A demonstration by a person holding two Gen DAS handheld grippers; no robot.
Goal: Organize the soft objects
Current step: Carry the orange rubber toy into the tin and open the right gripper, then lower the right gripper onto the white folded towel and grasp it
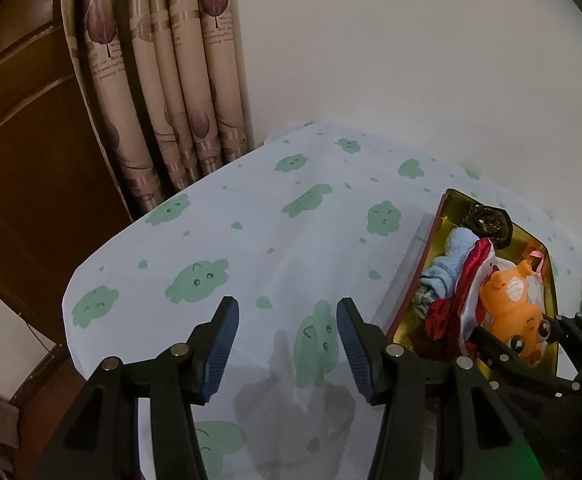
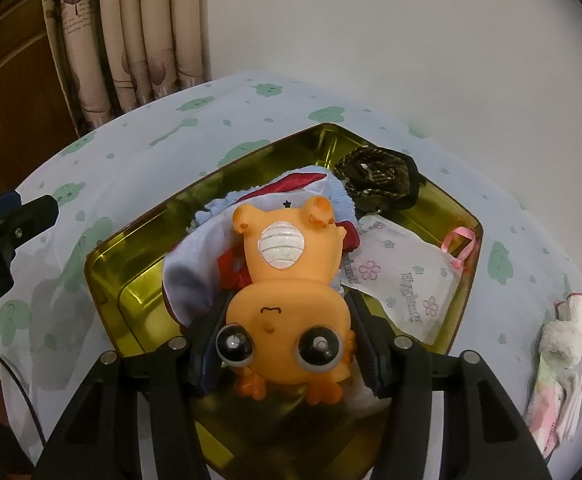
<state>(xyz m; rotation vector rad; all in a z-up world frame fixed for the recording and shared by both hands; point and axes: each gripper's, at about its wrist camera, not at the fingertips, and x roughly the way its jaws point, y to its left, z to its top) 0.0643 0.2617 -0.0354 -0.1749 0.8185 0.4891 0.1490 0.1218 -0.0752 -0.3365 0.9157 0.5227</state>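
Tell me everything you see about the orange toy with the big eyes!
The orange toy looks like soft, shiny rubber, with bulging black eyes, a tiny mouth, a white striped belly patch and stubby feet. It lies belly-up over the cloths in the gold tin, head toward the camera. The right gripper has a finger on each side of its head.

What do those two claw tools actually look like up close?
Both are matte black plastic frames of angled struts joined by round silver pins. The left gripper ends in two tapering fingers faced with ribbed dark blue pads. The right gripper is built the same way, black with blue ribbed pads.
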